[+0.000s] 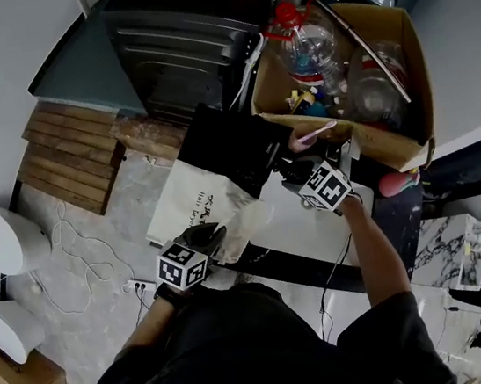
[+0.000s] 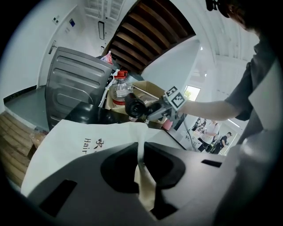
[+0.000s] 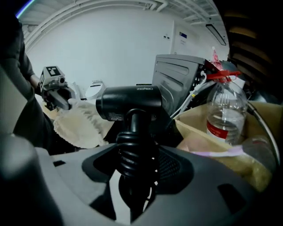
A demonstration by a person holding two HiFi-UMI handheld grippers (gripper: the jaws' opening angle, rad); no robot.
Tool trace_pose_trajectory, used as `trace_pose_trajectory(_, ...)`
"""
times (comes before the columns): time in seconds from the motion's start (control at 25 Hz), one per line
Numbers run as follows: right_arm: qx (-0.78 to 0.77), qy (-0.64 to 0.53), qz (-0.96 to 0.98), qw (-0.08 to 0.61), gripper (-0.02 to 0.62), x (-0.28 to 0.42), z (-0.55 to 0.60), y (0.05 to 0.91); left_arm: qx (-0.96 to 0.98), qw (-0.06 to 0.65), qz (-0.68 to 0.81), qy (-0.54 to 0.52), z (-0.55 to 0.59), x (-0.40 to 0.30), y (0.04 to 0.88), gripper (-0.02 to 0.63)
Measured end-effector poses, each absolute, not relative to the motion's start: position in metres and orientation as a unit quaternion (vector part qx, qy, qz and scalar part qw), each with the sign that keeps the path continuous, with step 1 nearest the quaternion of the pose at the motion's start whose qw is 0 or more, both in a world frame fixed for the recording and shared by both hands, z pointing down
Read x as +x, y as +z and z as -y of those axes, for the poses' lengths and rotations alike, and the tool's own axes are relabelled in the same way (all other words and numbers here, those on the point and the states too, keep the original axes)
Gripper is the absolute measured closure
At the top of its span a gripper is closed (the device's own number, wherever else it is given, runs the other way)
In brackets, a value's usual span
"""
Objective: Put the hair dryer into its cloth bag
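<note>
- The left gripper is almost fully closed, its jaws pinching a fold of the bag's edge.
- The bag is off-white cloth with dark print; it spreads away from those jaws toward the dark area in front of the person.
- The right gripper is clamped on the dryer's handle, over what looks like black cord wound round it.
- The dryer is black and held off the surface, its barrel lying crosswise above the jaws.
- The dryer is outside the bag: in the left gripper view it hangs beyond the bag's far edge, and in the right gripper view the bag's puckered mouth sits to the left of it.
- A cardboard box stands just behind the dryer.
- A clear bottle with a red cap stands in the box.
- A grey ribbed case is beside the box.
</note>
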State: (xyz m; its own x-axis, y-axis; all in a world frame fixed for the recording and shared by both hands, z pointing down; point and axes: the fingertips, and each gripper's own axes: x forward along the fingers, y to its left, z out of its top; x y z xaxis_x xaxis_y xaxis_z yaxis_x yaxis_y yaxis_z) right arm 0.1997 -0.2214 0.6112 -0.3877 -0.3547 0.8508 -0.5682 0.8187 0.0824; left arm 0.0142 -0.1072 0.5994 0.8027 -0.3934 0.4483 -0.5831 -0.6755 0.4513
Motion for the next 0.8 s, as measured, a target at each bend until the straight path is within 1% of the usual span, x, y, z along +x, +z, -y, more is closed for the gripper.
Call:
trace_pose_trajectory(0.32, 0.302, 0.148, 0.805, 0.488, 0.353, 0.251, 0.112, 0.615, 0.899, 0.298, 0.276, 0.163, 0.105, 0.009, 0.601, 0.575)
trace_pose_trajectory(0.56, 0.298, 0.172, 0.800, 0.492, 0.352, 0.249, 0.062, 0.632, 0.899, 0.294, 0.277, 0.168, 0.104, 0.011, 0.601, 0.575)
trace_pose_trajectory(0.8, 0.289, 0.178, 0.803, 0.490, 0.352, 0.236, 0.050, 0.646, 0.900, 0.290, 0.280, 0.168, 0.106, 0.015, 0.601, 0.575)
